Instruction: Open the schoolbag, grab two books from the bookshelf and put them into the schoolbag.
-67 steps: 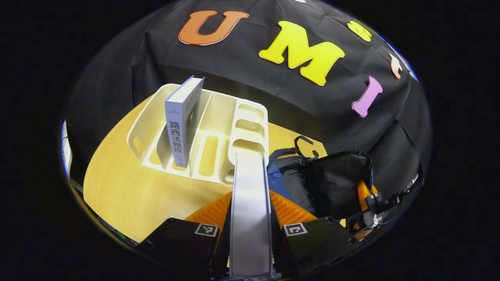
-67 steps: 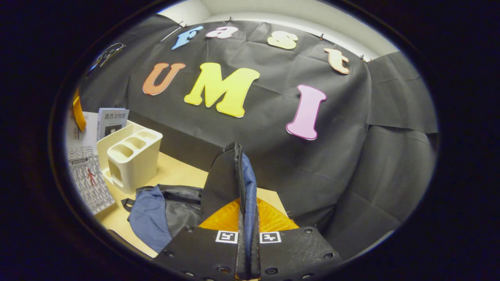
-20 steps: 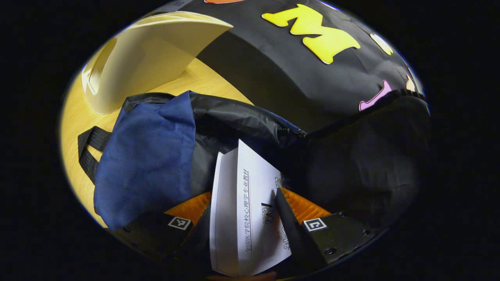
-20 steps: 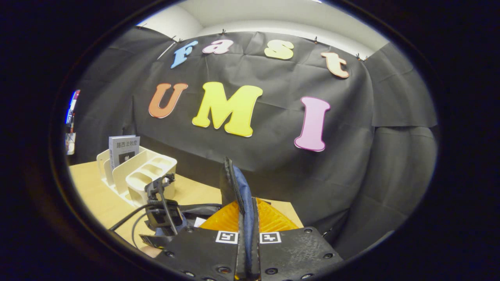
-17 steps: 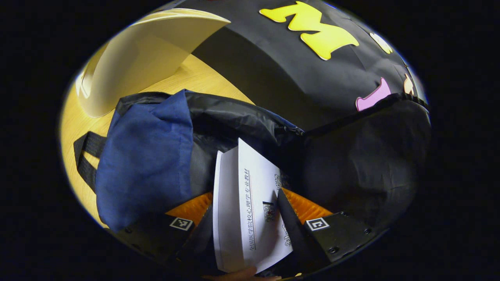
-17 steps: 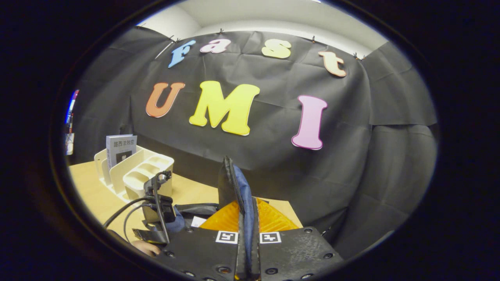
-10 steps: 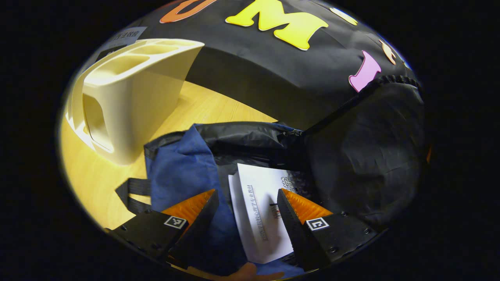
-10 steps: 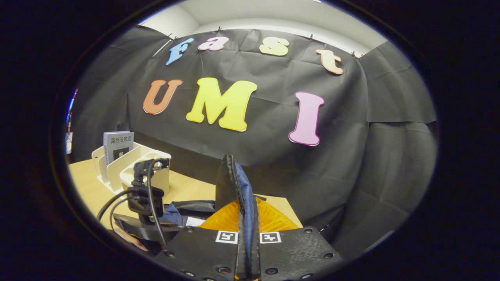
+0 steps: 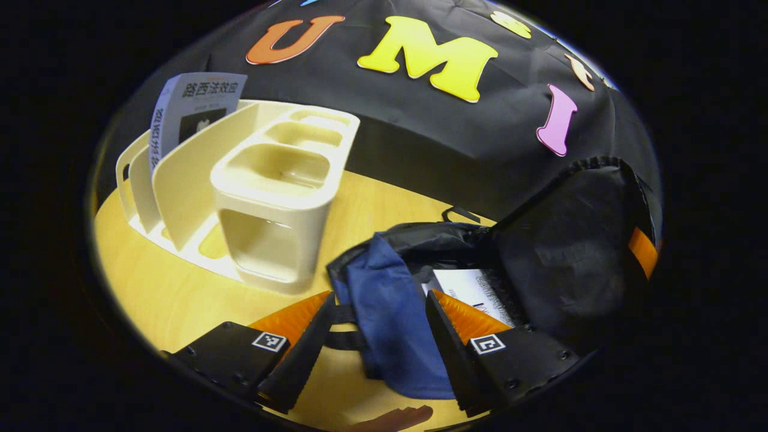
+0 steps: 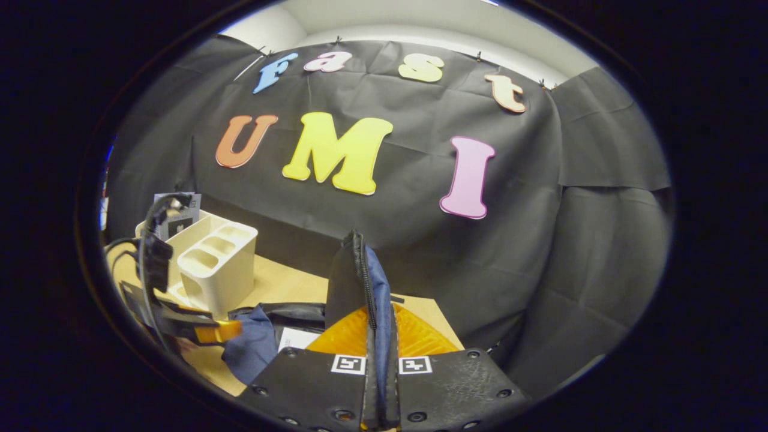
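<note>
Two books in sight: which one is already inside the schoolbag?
The white book, lying flat in the schoolbag's open mouth just past the left hand-held gripper. The other book stands upright in the cream bookshelf.

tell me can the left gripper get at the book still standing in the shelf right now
Probably yes. The left gripper is open and holds nothing, and the book stands upright in a far slot of the bookshelf, its top above the dividers. The nearer compartments sit between them, so it would likely come in from above.
</note>
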Demonstrator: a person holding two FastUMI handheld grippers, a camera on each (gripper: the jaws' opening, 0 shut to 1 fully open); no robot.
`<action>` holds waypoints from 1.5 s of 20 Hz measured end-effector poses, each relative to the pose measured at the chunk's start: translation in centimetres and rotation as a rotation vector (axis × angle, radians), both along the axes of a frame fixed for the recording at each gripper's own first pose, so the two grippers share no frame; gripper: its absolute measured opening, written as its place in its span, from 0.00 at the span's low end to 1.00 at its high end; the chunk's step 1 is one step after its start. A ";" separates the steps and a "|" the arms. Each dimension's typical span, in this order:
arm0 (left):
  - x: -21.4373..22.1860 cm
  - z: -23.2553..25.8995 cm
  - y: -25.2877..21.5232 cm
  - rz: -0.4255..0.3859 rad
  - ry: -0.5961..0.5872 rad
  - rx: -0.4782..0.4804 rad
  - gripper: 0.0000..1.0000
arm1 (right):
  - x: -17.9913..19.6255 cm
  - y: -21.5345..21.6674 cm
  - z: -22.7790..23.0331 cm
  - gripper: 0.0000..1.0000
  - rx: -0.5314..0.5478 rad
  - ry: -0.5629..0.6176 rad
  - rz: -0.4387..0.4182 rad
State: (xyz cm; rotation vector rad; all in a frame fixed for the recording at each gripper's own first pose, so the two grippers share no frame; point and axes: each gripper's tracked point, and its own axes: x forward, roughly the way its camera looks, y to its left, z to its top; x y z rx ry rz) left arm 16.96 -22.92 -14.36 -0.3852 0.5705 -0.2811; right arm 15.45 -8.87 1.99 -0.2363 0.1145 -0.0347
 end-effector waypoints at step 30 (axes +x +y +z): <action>7.5 14.6 27.4 0.166 -0.197 0.378 0.97 | -0.9 0.8 -0.3 0.09 -0.014 0.014 -0.063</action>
